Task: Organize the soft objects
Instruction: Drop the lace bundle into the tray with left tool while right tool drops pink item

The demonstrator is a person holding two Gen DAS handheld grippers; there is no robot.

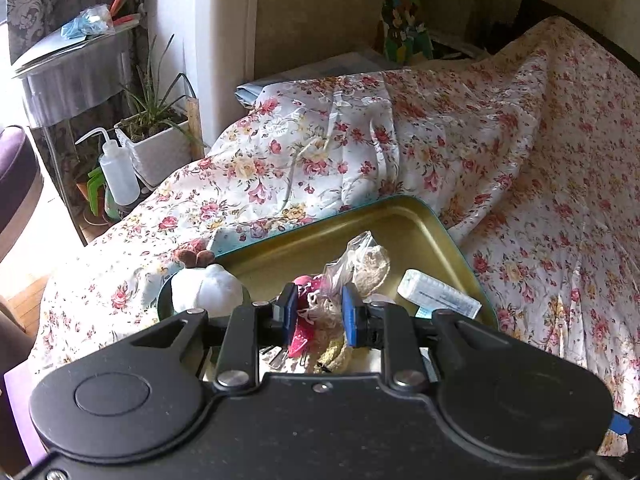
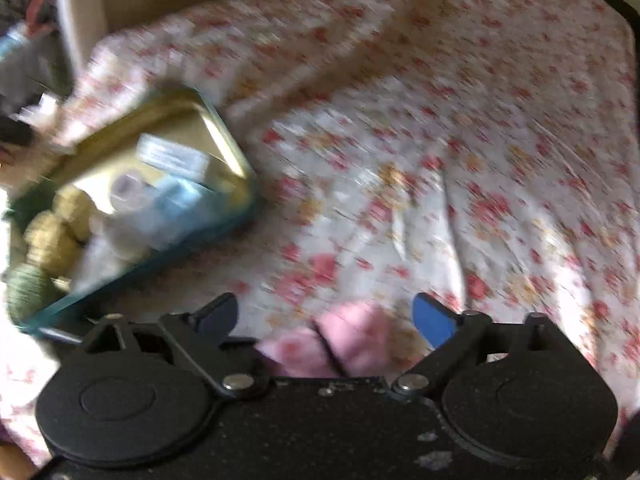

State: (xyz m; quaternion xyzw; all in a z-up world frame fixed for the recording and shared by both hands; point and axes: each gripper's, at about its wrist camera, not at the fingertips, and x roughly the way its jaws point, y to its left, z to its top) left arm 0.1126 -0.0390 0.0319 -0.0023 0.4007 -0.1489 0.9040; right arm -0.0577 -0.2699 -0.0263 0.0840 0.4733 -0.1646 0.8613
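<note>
Your right gripper (image 2: 326, 318) stands wide open over the floral bedspread (image 2: 440, 152), a pink soft cloth piece (image 2: 352, 340) lying loose between its fingers. Your left gripper (image 1: 320, 312) looks pinched on a crinkled clear plastic bag (image 1: 352, 256) in the gold-lined teal tin tray (image 1: 440, 232). Next, probably close on the pink piece and carry it there.

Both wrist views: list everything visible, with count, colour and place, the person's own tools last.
Tin: one, gold inside, teal rim, on the bed.
Bedspread: one, white with red flowers, over the bed.
Plush: one, white, at the tin's left edge.
Plastic bag: one, clear, holding cream lace, in the tin.
Box: one, white, in the tin's right part.
Yarn balls: several, yellow and green, blurred, at the tin's near end.
Pink cloth: one, on the bedspread.
Squeeze bottle: one, white, beside the bed.
Plant pot: one, white, behind the bottle.
Left tongs: shut on pink and cream items.
Right tongs: open over the pink cloth.
</note>
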